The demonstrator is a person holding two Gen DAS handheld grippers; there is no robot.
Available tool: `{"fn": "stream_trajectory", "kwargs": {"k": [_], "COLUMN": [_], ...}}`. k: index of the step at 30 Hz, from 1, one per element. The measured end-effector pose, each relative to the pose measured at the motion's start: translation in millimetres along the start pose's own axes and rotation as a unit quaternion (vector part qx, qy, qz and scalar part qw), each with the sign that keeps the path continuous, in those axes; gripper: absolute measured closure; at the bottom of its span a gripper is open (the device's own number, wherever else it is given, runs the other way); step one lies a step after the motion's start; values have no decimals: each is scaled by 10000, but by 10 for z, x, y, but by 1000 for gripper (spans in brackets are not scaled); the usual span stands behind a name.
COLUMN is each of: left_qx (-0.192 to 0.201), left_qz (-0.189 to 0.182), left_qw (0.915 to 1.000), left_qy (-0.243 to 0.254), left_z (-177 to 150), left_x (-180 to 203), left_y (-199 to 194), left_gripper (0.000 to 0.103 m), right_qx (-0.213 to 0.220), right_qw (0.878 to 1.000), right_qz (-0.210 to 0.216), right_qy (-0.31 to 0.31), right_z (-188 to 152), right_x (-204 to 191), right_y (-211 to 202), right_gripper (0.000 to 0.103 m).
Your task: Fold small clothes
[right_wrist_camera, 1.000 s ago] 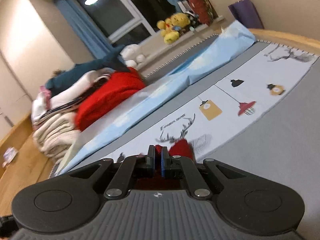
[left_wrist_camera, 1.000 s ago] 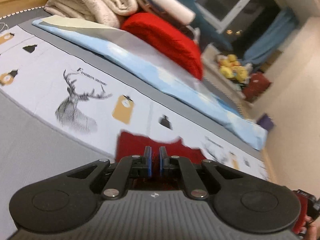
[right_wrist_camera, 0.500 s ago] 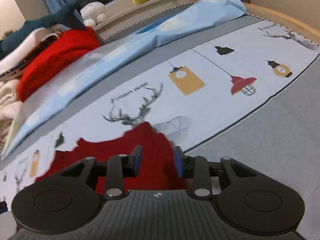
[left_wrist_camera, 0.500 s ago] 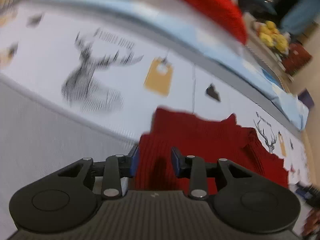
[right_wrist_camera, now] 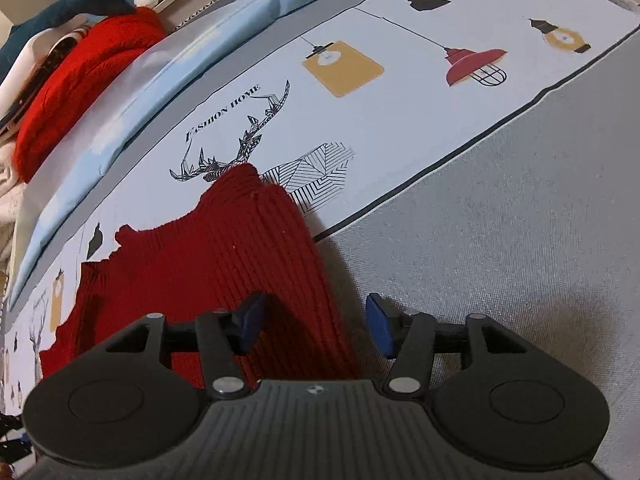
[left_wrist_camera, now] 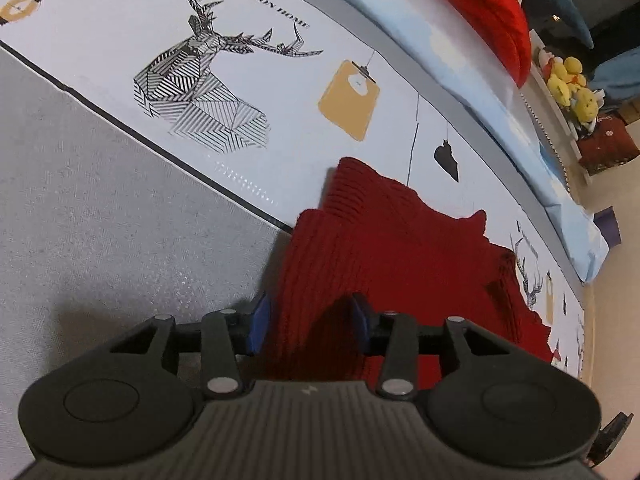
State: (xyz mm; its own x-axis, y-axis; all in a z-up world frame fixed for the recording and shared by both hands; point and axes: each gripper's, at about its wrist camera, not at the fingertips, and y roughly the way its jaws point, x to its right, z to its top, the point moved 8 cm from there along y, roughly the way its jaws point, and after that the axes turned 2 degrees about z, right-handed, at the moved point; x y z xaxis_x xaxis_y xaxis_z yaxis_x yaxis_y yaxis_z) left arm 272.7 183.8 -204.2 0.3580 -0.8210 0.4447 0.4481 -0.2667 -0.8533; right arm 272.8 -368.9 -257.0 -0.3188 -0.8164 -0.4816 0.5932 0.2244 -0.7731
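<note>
A dark red ribbed knit garment point(left_wrist_camera: 400, 248) lies flat on the printed bed sheet point(left_wrist_camera: 120, 20); it also shows in the right wrist view point(right_wrist_camera: 224, 256). My left gripper point(left_wrist_camera: 310, 326) is open, its blue pads on either side of the garment's near left edge, low over the cloth. My right gripper point(right_wrist_camera: 316, 328) is open too, straddling the garment's near right edge. Neither holds the cloth.
A grey band of bedding point(left_wrist_camera: 100, 220) runs along the near side. A light blue quilt point(left_wrist_camera: 460, 64) lies behind the sheet, with a bright red knit pile point(left_wrist_camera: 488, 4) and folded blankets point(right_wrist_camera: 8, 176) on it. Yellow plush toys point(left_wrist_camera: 572, 88) sit on a ledge.
Both grippers went from shut on the red garment to open, letting it go. They tilted down toward the bed, and the garment now lies spread flat.
</note>
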Motion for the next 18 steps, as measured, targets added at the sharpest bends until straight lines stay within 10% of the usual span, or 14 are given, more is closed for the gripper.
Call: {"fn": "stream_trajectory", "kwargs": {"k": [6,10,18], "left_qx": [-36,76,1222], "left_qz": [-89,-97,25], "left_qw": [9999,9994,9832], "left_qy": [69,332,1359], "left_z": [3,14,170], "left_x": [35,114,498], "left_y": [14,-33,-415], "left_gripper": [58,89,92], "right_qx": [56,175,922], "right_qw": [9999,9991,9944], "right_qz": [63,59,94], "right_qy": [-72,-370,-506], "right_z": [8,28,238], "right_x": [-76,-201,-371], "right_y": [-4,-36,-320], "right_gripper": [57,90,93]}}
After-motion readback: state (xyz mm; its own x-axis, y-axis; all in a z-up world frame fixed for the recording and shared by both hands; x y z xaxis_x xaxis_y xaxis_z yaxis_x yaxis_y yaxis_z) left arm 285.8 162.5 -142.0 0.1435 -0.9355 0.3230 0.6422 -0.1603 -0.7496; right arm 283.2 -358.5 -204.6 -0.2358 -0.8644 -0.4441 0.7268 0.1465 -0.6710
